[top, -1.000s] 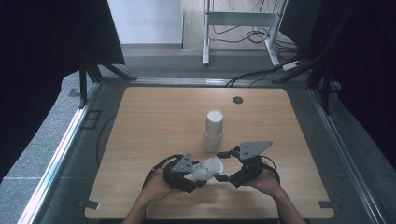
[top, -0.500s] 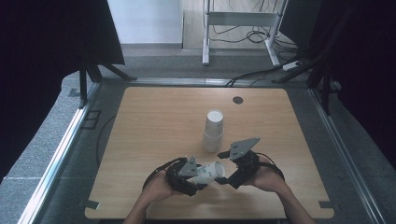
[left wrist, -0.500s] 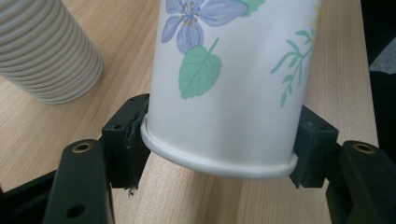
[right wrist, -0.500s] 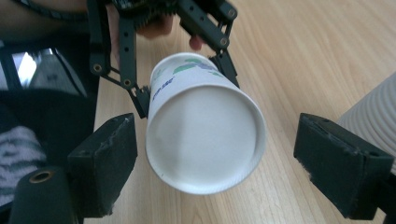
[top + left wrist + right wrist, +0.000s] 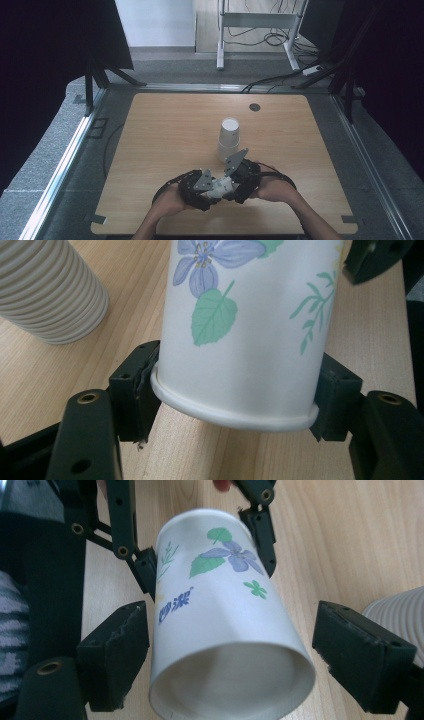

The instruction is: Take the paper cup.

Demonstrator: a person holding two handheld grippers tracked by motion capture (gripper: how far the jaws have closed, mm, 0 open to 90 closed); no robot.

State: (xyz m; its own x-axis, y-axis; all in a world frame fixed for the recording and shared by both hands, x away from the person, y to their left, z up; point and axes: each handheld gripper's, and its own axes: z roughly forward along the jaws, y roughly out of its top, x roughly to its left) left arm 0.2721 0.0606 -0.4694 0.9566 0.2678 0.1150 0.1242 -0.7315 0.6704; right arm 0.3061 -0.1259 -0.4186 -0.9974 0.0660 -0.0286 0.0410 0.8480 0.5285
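A white paper cup with blue flowers and green leaves lies level just above the table's near edge. My left gripper is shut on it at the rolled rim, one pad on each side. In the right gripper view the cup points its other end at the camera. My right gripper straddles that end. Its jaws have just been closing with the cup between them, and a gap still shows at the right pad. The left gripper's fingers hold the far end.
An upside-down stack of white ribbed cups stands mid-table, just beyond the right gripper, and appears beside the jaws as stack and stack. A small dark disc lies near the wooden table's far edge.
The right hand has moved left toward the left gripper, bringing its jaws around the cup's free end. The left hand and the cup have stayed where they were.
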